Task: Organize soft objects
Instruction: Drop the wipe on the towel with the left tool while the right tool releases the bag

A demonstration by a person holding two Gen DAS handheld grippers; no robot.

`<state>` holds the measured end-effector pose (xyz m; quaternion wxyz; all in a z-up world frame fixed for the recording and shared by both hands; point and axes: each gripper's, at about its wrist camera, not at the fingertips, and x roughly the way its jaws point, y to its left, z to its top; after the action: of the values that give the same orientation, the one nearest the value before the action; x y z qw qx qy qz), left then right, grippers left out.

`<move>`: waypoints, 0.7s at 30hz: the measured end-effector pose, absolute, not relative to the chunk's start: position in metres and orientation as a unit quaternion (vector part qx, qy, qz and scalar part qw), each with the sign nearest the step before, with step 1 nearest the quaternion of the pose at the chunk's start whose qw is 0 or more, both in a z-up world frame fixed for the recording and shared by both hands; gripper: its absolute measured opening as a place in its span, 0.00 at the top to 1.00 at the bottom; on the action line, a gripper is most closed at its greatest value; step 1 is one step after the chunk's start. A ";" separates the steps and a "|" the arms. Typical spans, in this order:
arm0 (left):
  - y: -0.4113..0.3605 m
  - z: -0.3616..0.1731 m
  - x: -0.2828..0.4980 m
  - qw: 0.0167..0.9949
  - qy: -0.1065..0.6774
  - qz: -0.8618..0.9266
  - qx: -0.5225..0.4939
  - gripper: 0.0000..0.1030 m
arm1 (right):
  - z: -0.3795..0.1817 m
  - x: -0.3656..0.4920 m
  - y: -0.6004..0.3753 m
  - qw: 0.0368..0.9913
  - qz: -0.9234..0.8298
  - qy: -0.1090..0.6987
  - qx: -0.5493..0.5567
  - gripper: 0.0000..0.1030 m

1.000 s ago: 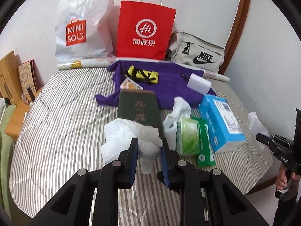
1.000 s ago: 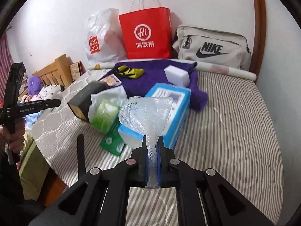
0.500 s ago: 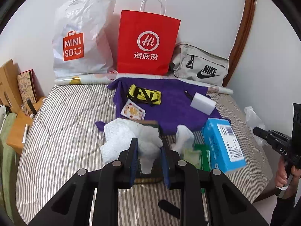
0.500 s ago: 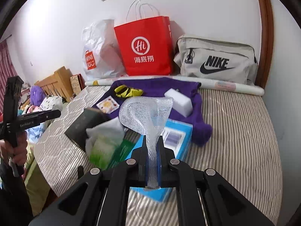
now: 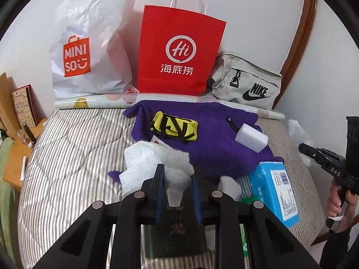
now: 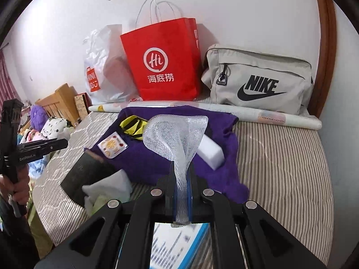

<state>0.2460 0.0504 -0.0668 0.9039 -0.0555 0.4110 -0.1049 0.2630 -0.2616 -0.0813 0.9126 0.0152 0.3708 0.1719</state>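
Note:
My left gripper (image 5: 177,174) is shut on a crumpled white cloth (image 5: 148,159), held above the striped bed. My right gripper (image 6: 182,177) is shut on a white mesh net (image 6: 175,132) that fans out above its fingers. On the bed ahead lies a purple towel (image 5: 215,139) (image 6: 143,161) with a yellow-and-black pouch (image 5: 175,128) (image 6: 132,124), a white sponge block (image 5: 251,139) (image 6: 211,151) and a small fruit-print packet (image 6: 112,144) on it. A red paper bag (image 5: 179,51) (image 6: 160,60), a white Miniso bag (image 5: 89,44) and a grey Nike bag (image 6: 258,80) stand against the wall.
A blue tissue box (image 5: 277,192), a dark green book (image 6: 87,174) and a soft tissue pack (image 6: 107,190) lie near the bed's front. A rolled mat (image 6: 280,116) runs along the wall. A wooden headboard (image 6: 60,103) and plush toys (image 6: 53,125) are at the left.
Both grippers have moved forward over the bed toward the bags at the wall, each keeping its hold. The book, tissue pack and blue box have slid down under the grippers.

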 end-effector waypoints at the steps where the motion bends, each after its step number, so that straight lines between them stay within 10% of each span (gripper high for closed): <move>1: 0.050 -0.067 0.250 0.903 0.412 -0.107 -0.056 0.79 | -0.084 0.271 -0.259 0.911 0.173 0.374 0.016 0.94; 21: 0.037 -0.092 0.342 0.881 0.450 -0.128 -0.070 0.79 | -0.138 0.350 -0.208 0.873 0.213 0.437 -0.027 0.94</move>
<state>0.3417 0.0372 -0.0919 0.8811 -0.0705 0.4498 -0.1277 0.3498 -0.2082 -0.1378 0.8732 -0.0272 0.4374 0.2131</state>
